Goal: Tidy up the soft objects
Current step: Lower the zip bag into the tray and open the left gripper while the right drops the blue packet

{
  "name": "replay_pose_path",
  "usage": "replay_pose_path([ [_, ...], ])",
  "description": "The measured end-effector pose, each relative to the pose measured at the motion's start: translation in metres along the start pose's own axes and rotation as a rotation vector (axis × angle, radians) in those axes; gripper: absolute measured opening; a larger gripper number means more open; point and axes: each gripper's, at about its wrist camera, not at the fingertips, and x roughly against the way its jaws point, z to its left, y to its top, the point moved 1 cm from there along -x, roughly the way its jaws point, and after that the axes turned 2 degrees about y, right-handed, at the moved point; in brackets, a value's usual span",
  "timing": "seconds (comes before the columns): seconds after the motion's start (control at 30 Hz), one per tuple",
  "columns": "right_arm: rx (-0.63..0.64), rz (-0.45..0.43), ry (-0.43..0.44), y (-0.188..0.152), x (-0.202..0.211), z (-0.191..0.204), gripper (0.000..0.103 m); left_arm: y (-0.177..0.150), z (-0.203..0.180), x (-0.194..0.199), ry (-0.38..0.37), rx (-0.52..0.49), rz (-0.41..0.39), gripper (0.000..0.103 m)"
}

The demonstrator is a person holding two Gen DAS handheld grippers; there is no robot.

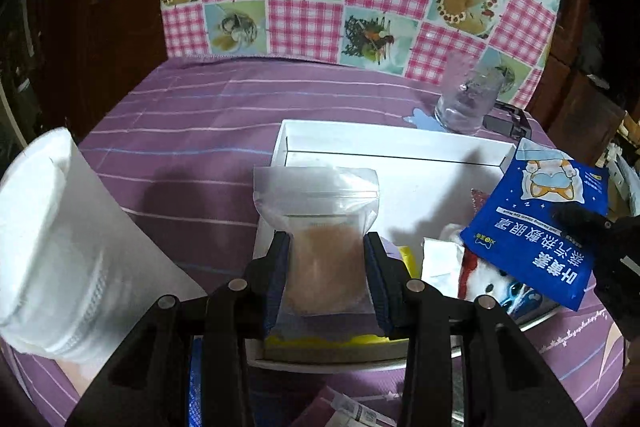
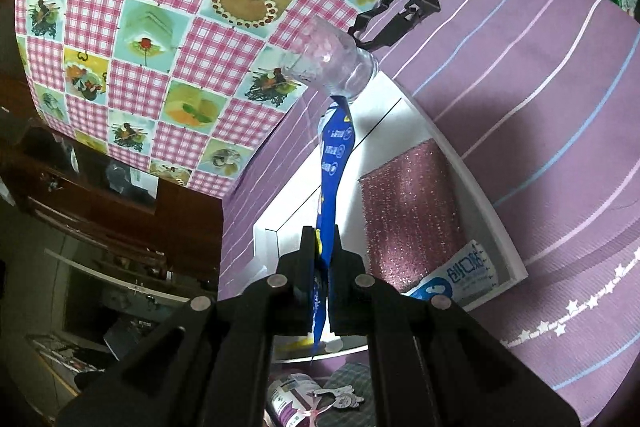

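Now mid-delivery: both hands bringing soft packets to the white tray (image 1: 400, 141) on the purple-striped table (image 1: 192, 131). Left tongs (image 1: 326, 267) clenched on a clear zip pouch (image 1: 320, 227) with something pinkish-tan inside, pads pressing its sides, pouch upright and hanging over the near left part of the tray. Right tongs (image 2: 320, 255) pinched tight on a flat blue sachet (image 2: 334, 163), seen edge-on from the right wrist; from the left wrist, the same sachet face-on, above the tray's right side.

Already lying in the tray: a glittery pink sponge (image 2: 412, 211), a small plaster packet (image 2: 460, 273), a white-and-red plush toy (image 1: 486, 277), something yellow (image 1: 408, 259).

Next move, by judgement: lowering each packet into a free patch of the tray, then easing the pads apart. Most open floor looks to be toward the far wall. Worth minding the clear glass (image 1: 468, 99) just beyond the far rim.

Hard to make out: pouch contents blurred by the plastic; tray's near edge hidden behind the left tongs; white roll (image 1: 52, 251) at left cut off; whether either packet touches the tray, not clear.
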Motion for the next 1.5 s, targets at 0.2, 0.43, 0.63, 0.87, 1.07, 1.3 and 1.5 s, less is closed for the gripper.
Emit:
replay_pose_path([
  [0.2, -0.025, 0.017, 0.033, -0.003, -0.009, -0.007, 0.006, -0.003, -0.003, -0.002, 0.003, -0.007, -0.013, 0.039],
  [0.43, -0.036, 0.008, 0.088, -0.005, -0.011, -0.009, 0.006, -0.003, -0.002, 0.0, -0.022, -0.001, -0.039, 0.049],
  [0.63, -0.054, -0.022, 0.092, -0.002, -0.005, -0.011, 0.006, -0.001, -0.003, 0.006, -0.016, 0.01, -0.065, 0.058],
  [0.87, -0.076, -0.048, 0.07, -0.002, -0.002, -0.013, 0.006, -0.003, -0.008, 0.012, 0.008, -0.034, -0.104, 0.059],
  [1.07, -0.119, -0.114, 0.132, -0.002, 0.008, -0.014, 0.007, -0.002, -0.005, 0.017, -0.032, -0.011, -0.102, 0.059],
  [1.3, -0.106, -0.073, 0.085, -0.002, 0.003, -0.007, 0.042, -0.002, -0.011, 0.024, -0.044, -0.037, -0.123, 0.063],
  [1.5, -0.029, -0.04, 0.024, -0.001, 0.012, 0.012, 0.08, 0.0, -0.013, 0.031, -0.044, -0.057, -0.138, 0.065],
])
